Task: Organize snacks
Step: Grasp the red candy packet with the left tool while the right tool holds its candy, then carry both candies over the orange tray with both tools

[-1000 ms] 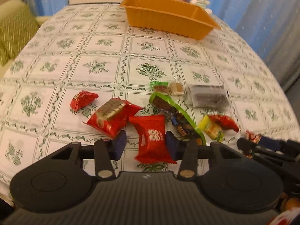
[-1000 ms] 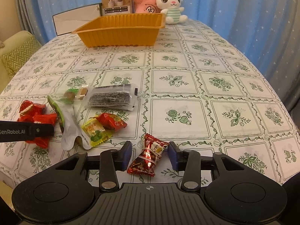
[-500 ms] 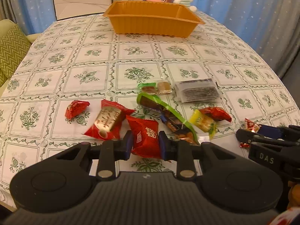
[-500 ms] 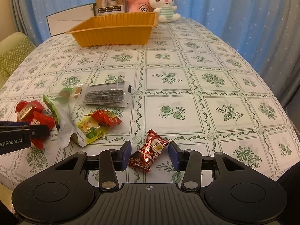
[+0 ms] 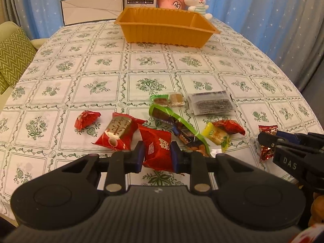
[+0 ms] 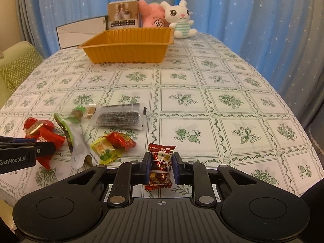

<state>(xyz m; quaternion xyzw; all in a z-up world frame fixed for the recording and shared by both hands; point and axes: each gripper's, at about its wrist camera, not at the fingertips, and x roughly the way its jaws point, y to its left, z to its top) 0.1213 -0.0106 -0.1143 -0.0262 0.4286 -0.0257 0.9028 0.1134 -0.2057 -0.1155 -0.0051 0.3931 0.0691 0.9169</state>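
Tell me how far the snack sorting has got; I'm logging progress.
Nothing looks sorted: no snack shows in the orange tray. Left gripper grips a red packet; right gripper a dark red candy. Other snacks remain on the tablecloth.

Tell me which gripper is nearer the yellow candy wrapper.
Right, I'd judge, though narrowly. The right gripper, shut on a dark red candy, sits just right of the yellow candy wrapper. The left gripper, shut on a red packet, is to its left, past the green-edged packet.

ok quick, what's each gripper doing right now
Left gripper: shut on the red square snack packet.
Right gripper: shut on the dark red candy wrapper.
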